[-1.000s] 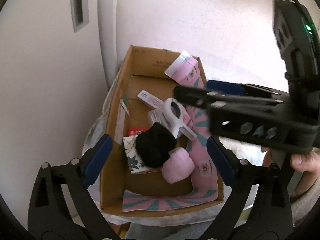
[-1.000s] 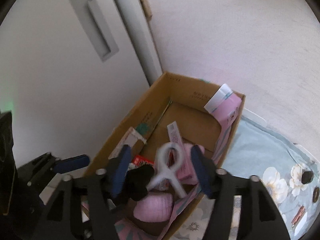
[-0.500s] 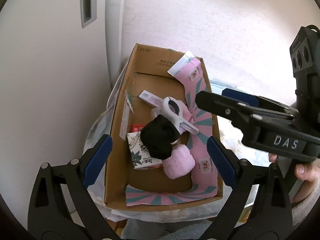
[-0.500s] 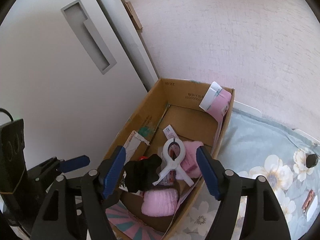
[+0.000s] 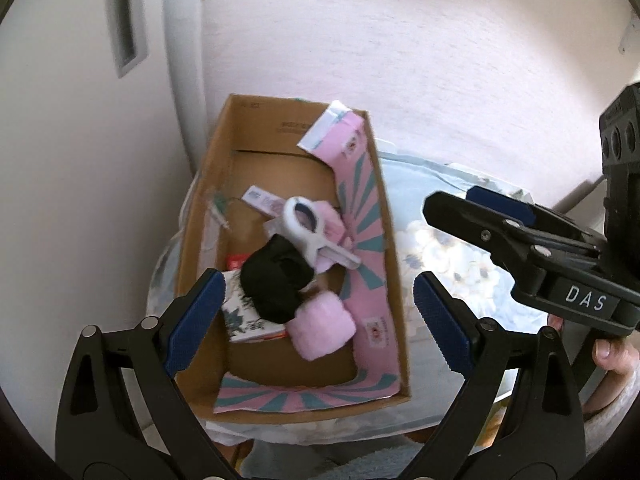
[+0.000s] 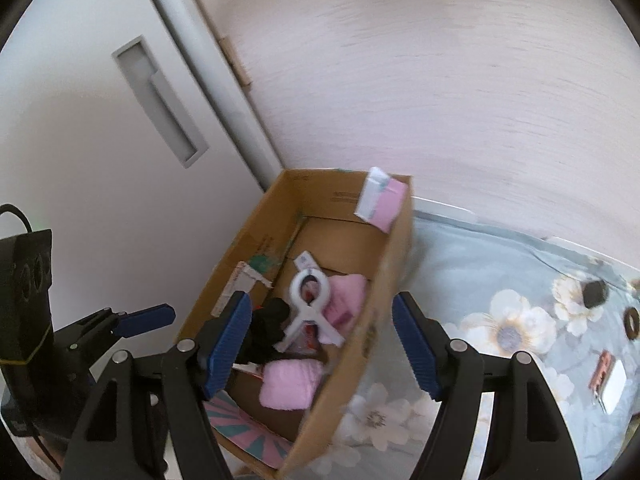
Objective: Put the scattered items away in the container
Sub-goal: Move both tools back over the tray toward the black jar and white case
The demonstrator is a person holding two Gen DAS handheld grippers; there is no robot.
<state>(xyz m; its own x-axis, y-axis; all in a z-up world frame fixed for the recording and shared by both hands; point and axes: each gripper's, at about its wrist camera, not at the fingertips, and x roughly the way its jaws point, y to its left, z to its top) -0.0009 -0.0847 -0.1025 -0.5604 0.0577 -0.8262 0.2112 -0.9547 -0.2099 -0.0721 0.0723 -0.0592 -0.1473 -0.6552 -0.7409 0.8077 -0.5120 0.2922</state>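
You are looking down on a floral bedspread (image 6: 500, 280) in pale blue, where a cardboard box (image 5: 208, 216) is sitting against the corner of the wall and a white door (image 6: 80, 160). A pink and teal printed sheet (image 5: 360, 216) is lining the box's right wall and near end; it is carrying small red marks too small to read, and faint print on the box's far inner wall is also illegible.

You are holding the right gripper (image 6: 320, 344) above the box's near right rim, its blue pads standing apart with nothing between them, the box wall showing in the gap. The left view is showing white letters "DAS" on this gripper's body. Your left gripper (image 5: 316, 320) is hanging over the near end of the box, released, its pads wide and clear of everything.

The tidied items are lying inside the box: a black fabric bundle (image 5: 276, 280) is resting on a floral packet (image 5: 244, 320), a fluffy pink roll (image 5: 324, 328) is touching the bundle's near side, and a large white clip (image 5: 312, 232) is lying across a pink cloth (image 6: 348, 300). A narrow printed tube (image 5: 264, 200) is lying behind the clip, its text unreadable.

On the bedspread to the right, a dark round object (image 6: 594, 292), a brown ring (image 6: 632, 322) and a small copper clip (image 6: 602, 372) are lying scattered, well apart from the box.
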